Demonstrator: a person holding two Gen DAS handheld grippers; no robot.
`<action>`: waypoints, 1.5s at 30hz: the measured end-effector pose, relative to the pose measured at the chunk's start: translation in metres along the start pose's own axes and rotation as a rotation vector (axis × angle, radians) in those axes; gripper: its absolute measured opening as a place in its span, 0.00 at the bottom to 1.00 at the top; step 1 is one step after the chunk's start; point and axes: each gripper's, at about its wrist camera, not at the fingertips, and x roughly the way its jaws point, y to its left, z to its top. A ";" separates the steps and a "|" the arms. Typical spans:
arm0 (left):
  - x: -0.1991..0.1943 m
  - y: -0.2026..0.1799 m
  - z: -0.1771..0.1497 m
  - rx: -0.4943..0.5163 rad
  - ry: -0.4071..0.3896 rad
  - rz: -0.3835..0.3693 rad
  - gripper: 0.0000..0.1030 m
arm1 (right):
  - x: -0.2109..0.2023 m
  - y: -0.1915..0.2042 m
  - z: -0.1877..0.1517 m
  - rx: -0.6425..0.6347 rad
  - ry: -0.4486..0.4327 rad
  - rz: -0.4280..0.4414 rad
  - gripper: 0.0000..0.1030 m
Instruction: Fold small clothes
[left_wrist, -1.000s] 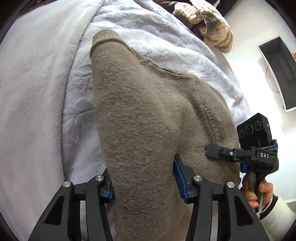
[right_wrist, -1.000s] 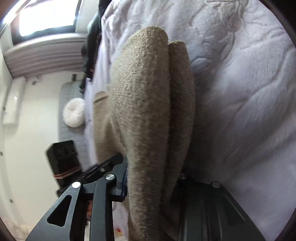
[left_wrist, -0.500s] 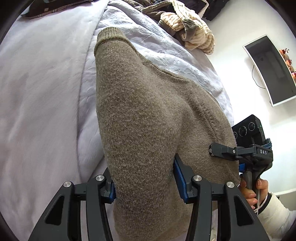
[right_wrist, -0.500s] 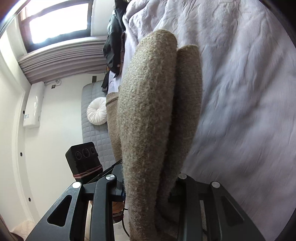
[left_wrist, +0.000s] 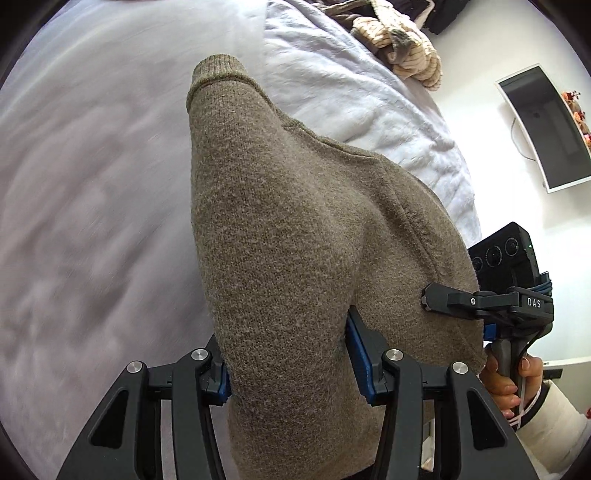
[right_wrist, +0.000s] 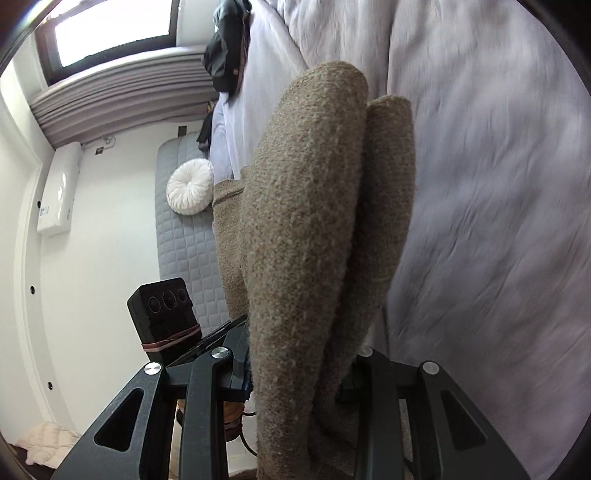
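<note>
Left wrist view: left gripper clamped on a thick bundle of the brown sweater, held up over the pale bed cover, clear of it as far as the blur allows. Cuffed sleeve end toward the far edge of the bed. Right gripper pinching the sweater's other side. Striped clothes heaped at the far corner, apparently unfolded.

Right wrist view: right gripper closed on two doubled rolls of sweater, so at least one fold made; laying down and final folds left. Only here: window, round cushion.
</note>
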 end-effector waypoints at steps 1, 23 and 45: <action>-0.002 0.006 -0.007 -0.006 0.003 0.008 0.50 | 0.010 0.000 -0.005 0.002 0.009 -0.009 0.32; 0.017 0.054 -0.058 -0.063 0.026 0.133 0.50 | 0.094 0.030 0.027 -0.027 0.016 -0.353 0.38; -0.028 0.017 -0.053 0.101 -0.100 0.208 0.50 | 0.025 0.062 -0.026 -0.313 -0.078 -0.654 0.21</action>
